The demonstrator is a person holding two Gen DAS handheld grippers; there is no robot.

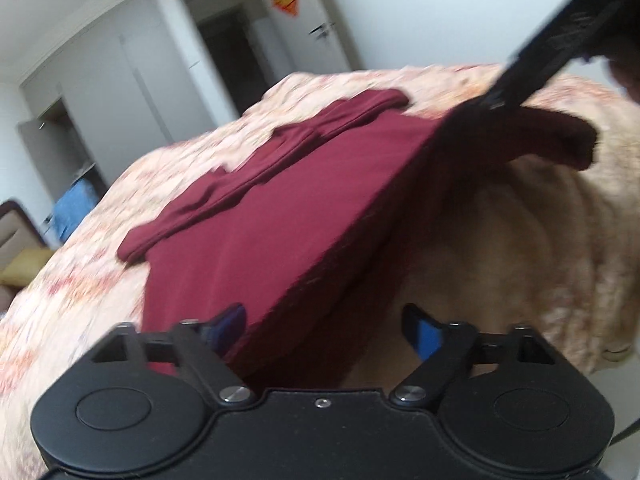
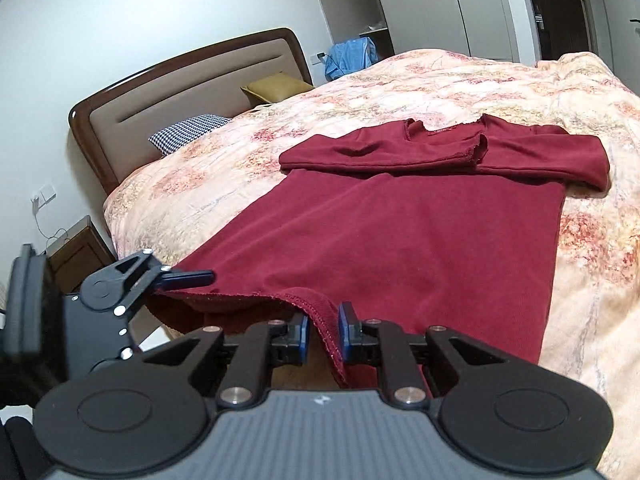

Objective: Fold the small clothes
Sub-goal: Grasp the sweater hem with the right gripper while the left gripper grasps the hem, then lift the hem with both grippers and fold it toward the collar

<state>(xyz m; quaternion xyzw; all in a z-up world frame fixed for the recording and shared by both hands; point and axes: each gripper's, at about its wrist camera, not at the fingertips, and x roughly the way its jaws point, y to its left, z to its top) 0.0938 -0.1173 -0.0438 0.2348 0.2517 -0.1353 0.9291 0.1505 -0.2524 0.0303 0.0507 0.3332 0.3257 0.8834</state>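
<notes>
A dark red long-sleeved shirt (image 2: 420, 232) lies flat on the floral bedspread (image 2: 520, 92), sleeves folded across the chest. My right gripper (image 2: 324, 334) is shut on the near hem, a fold of fabric pinched between its blue pads. In the left wrist view its black finger (image 1: 516, 80) holds that hem corner raised off the bed. My left gripper (image 1: 326, 328) is open, with the other hem corner of the shirt (image 1: 280, 216) running between its pads. One of its fingers (image 2: 192, 277) lies over the fabric; the other is hidden beneath it.
A padded headboard (image 2: 180, 92) with a checked pillow (image 2: 188, 128) and a yellow pillow (image 2: 276, 86) stands far left. A wooden nightstand (image 2: 76, 248) sits beside the bed. Wardrobes (image 2: 420, 8), a blue cloth (image 2: 348, 56) and a dark doorway (image 1: 228, 48) lie beyond.
</notes>
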